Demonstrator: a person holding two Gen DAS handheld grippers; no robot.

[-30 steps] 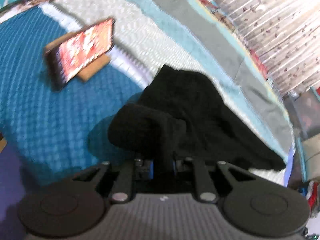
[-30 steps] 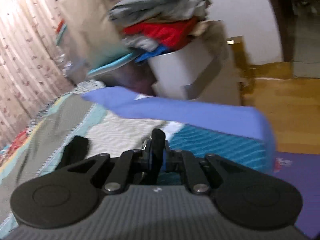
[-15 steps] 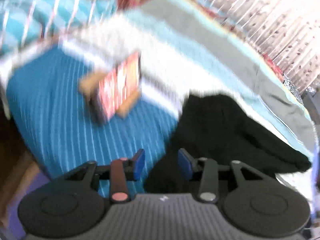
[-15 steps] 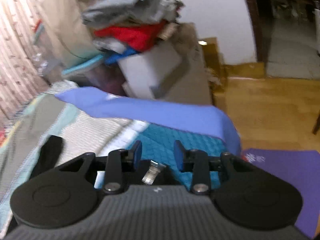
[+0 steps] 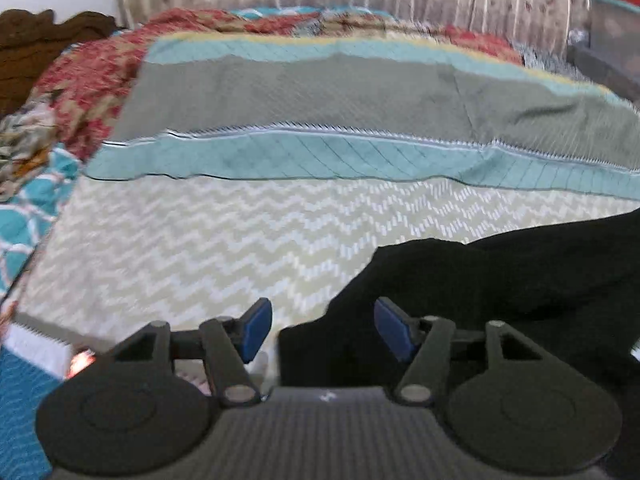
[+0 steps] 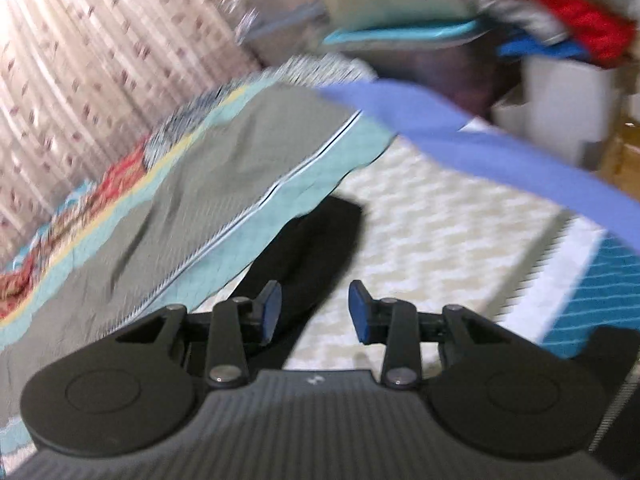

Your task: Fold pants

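Letting go: left tool (image 5: 318, 330) is opening, right tool (image 6: 314, 310) parted, neither gripping. Black fabric pants (image 5: 500, 300) lie lower right on the zigzag quilted bed (image 5: 200, 240). Probably between folds; next needs a fresh edge grasp.

Both hand-held grippers have released the black pants (image 5: 520, 288). The left hand-held gripper (image 5: 320, 330), clamped on cloth a second ago, is opening, pads clear. The right hand-held gripper (image 6: 314, 312), formerly closed, now stands parted. Both views have swung across the bed (image 5: 200, 240).
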